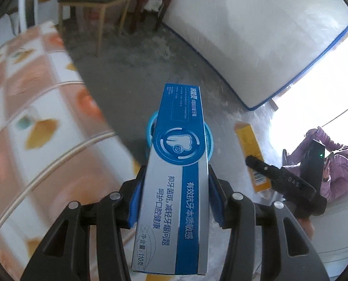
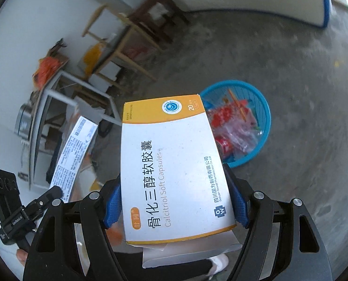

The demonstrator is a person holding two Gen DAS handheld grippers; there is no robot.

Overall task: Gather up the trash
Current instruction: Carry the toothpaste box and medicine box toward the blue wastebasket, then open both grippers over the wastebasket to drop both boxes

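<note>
While both long cardboard cartons jut forward, the left claw (image 1: 174, 196) clamps a glossy blue toothpaste box (image 1: 174, 175) and the right claw (image 2: 176, 199) clamps a white-and-orange capsule box (image 2: 171, 168), above a round blue plastic basket (image 2: 265, 114) on rough concrete floor (image 2: 302, 82).

Both wrist views downward, close — sharing blue basket (image 2: 263, 107)

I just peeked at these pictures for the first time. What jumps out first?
A blue toothpaste box fills the middle of the left wrist view, pinched in the left gripper. An orange-and-white capsule box sits clamped in the right gripper. Just beyond it, on the grey floor, stands a blue trash basket with red wrappers inside.
</note>
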